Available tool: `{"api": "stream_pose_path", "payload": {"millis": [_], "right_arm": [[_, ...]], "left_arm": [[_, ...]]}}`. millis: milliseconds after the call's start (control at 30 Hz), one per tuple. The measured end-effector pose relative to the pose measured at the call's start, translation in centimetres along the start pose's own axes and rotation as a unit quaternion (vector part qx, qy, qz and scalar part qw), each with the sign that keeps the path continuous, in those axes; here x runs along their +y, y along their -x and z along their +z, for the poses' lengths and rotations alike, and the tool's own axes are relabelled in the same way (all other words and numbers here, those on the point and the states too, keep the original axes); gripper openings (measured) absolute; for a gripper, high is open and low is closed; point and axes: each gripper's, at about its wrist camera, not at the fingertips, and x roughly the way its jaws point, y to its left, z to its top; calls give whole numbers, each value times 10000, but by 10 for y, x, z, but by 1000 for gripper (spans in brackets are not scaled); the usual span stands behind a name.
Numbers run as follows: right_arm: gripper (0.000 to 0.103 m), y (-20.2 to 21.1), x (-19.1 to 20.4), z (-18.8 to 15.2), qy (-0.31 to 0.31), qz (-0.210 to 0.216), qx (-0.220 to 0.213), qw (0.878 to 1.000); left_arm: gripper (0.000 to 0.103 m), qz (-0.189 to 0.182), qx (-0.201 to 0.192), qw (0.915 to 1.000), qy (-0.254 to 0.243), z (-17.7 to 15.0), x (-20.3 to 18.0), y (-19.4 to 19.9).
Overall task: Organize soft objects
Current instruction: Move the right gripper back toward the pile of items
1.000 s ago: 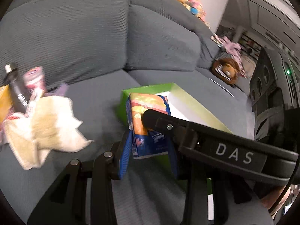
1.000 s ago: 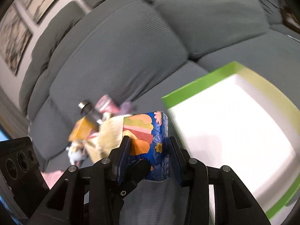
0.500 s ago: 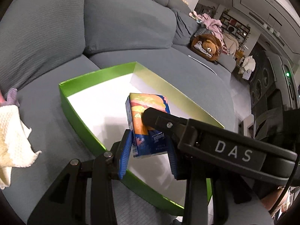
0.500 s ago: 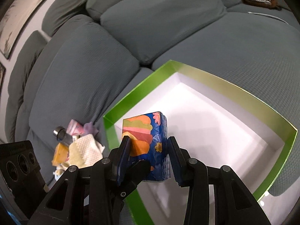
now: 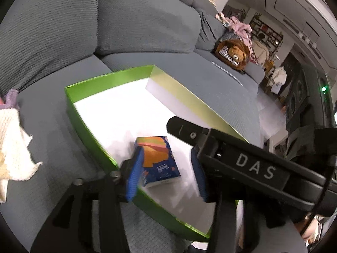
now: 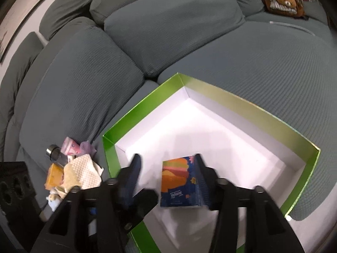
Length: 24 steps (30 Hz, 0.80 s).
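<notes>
Both tongs, left (image 5: 166, 175) and right (image 6: 168, 181), wide, flanking tissue pack (image 6: 179, 183) in green box (image 6: 238, 103); fingertips blurred.

Inside the green box (image 6: 109, 154) most of the white floor lay bare; only the tissue pack (image 6: 179, 183) stood near its front corner, between the parted jaws of both grippers. The box walls hemmed all sides. A clutter pile (image 6: 69, 168) crowded the sofa (image 6: 189, 21) just left of it.

Dim indoor light leaves the grey sofa (image 6: 189, 42) dull, the green box's (image 5: 88, 124) white floor glares overexposed, foreground claws smear with motion blur, and fisheye edges curve darkly.
</notes>
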Motion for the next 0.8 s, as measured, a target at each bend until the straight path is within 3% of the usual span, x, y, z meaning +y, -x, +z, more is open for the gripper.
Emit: {"api": "stream_pose_path", "payload": {"millis": [33,100,233,433,633,800], "right_arm": [[66,2,2,0,38,-6,-61,10000],[69,8,7,0,151,13,-212,9997],[86,23,25,-1,447,113,-625,9970],[96,36,56,-7,860,478,-946,9906],[96,44,88,-18,1268,753,-1065,9833],[103,39,112,-29,1593,1121,-921,9765]], "left_arm": [[59,9,-53,10000,5,-1,1,3],[66,40,-208,9998,33,-4,4,17],[79,298,-586,9976,234,-9,14,52],[102,815,-1050,9899,493,-27,37,110],[102,1584,-1309,9731,1044,-61,75,151],[102,2317,-1271,9516,1569,-86,118,170]]}}
